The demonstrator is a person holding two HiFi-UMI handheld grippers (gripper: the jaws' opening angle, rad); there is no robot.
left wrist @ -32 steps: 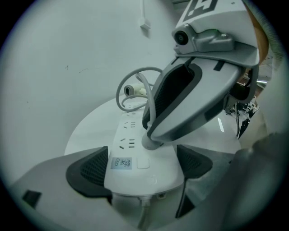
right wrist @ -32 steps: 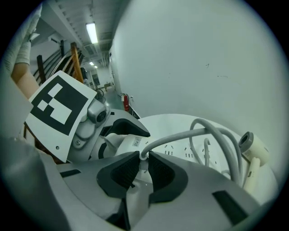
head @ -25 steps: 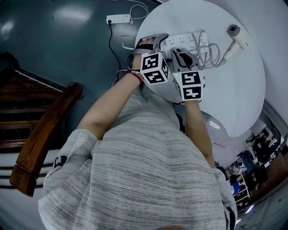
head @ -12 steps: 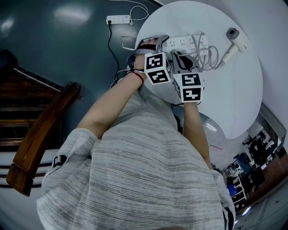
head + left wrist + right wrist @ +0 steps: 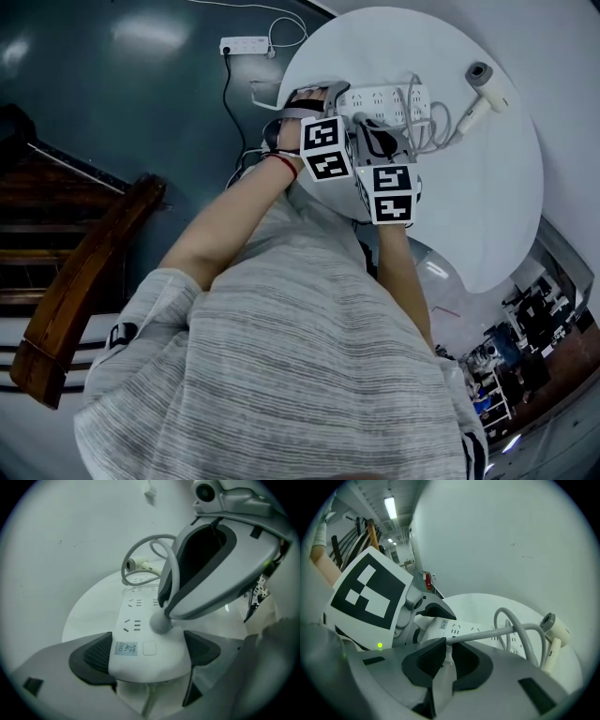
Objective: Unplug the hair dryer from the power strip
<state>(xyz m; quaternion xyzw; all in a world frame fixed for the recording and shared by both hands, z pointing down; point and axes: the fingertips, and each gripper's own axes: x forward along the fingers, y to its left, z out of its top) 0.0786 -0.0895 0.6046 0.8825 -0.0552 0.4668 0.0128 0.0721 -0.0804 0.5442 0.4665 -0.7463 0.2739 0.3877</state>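
A white power strip [image 5: 392, 96] lies on the round white table [image 5: 487, 187]. My left gripper [image 5: 147, 651] is shut on the strip's near end [image 5: 140, 639], with one pad against each side. A grey plug [image 5: 161, 622] sits in a socket near that end. My right gripper [image 5: 447, 656] is shut on this plug, and the grey cord [image 5: 520, 630] leaves from between its pads. The cord loops over the strip to the white hair dryer [image 5: 487, 86], which lies at the table's far right. In the head view both grippers [image 5: 328, 98] [image 5: 380, 127] stand side by side over the strip.
A second white power strip [image 5: 246, 44] lies on the dark floor beyond the table, its cable trailing toward the table's edge. A wooden stair rail [image 5: 94, 281] stands at the left. The table's right half holds only the dryer.
Both grippers keep their holds. The right gripper's cube has shifted slightly toward me and closer to the left one. The strip and dryer lie as before.
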